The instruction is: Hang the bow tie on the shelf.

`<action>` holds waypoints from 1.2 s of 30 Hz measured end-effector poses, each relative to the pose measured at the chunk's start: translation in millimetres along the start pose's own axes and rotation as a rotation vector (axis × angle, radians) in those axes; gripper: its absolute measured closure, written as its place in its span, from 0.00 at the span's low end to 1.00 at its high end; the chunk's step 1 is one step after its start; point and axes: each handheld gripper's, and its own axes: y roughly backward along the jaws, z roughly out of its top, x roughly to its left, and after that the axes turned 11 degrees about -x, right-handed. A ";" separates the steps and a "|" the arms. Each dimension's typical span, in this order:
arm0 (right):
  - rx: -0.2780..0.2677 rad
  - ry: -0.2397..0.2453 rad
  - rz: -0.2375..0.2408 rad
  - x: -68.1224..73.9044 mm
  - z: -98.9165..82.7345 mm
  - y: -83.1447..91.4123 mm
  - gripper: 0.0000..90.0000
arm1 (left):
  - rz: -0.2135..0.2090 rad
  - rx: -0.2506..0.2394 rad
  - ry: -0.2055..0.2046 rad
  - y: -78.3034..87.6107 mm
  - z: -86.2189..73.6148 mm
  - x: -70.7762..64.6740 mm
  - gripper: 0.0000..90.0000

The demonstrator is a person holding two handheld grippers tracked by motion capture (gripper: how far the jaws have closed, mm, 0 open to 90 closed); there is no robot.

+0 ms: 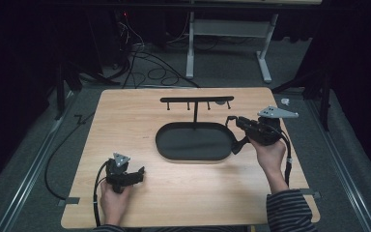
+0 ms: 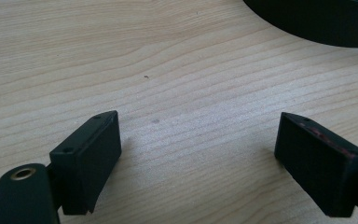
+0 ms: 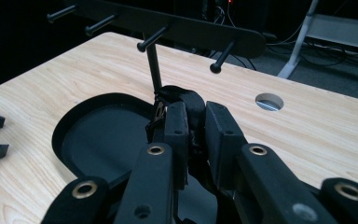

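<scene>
Gripping a black strap (image 3: 186, 100) upright, right gripper (image 3: 196, 126), left gripper (image 2: 198, 154) fingers spread above table (image 2: 168, 70).

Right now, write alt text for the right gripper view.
The right hand-held gripper is shut on a black strap above a black oval tray on a wooden table. Behind stands a black rack with pegs; a round hole pierces the table.

Grey carpet (image 1: 38, 159), cables (image 1: 154, 72) and a white-legged stand (image 1: 265, 53) behind.
</scene>
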 end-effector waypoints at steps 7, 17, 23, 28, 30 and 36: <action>-0.014 -0.009 -0.005 -3.6 6.3 -5.9 0.90 | 0.000 0.000 0.000 0.0 0.0 0.0 0.17; -0.023 -0.029 -0.025 -11.1 14.7 -17.4 0.89 | 0.000 0.000 0.000 0.0 0.0 0.0 0.17; -0.015 -0.029 -0.039 -12.8 16.7 -25.4 0.89 | 0.000 0.000 0.000 0.0 0.0 0.0 0.17; -0.028 -0.027 -0.063 -16.1 18.2 -30.7 0.89 | 0.000 0.000 0.000 0.0 0.0 0.0 0.17; -0.025 -0.032 -0.070 -18.1 17.5 -33.7 0.89 | 0.000 0.000 0.000 0.0 0.0 0.0 0.17; -0.016 -0.049 -0.090 -23.7 17.1 -41.5 0.87 | 0.000 0.000 0.000 0.0 0.0 0.1 0.17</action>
